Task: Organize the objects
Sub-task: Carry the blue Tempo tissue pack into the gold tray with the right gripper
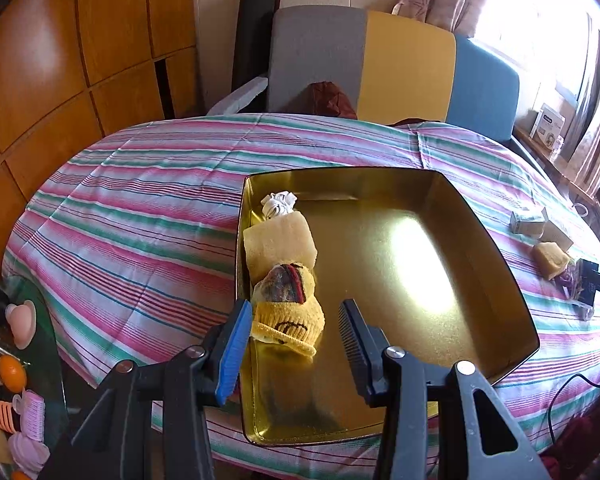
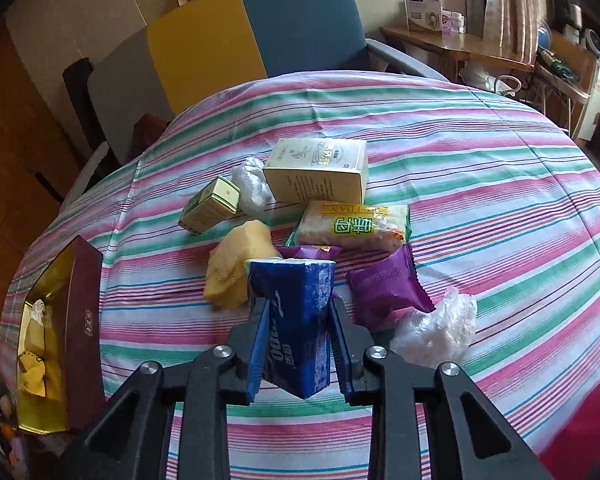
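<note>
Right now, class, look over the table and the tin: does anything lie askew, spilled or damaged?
Nothing is spilled or torn. The tin holds three soft items in a neat row along one wall. The loose pile on the cloth is untidy: the small box lies tilted, and two crumpled plastic bags sit among the packets.

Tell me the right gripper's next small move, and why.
Probably carry the blue tissue pack left toward the gold tin. The right gripper is already shut on it, and the tin has bare floor beside the yellow sock.
</note>
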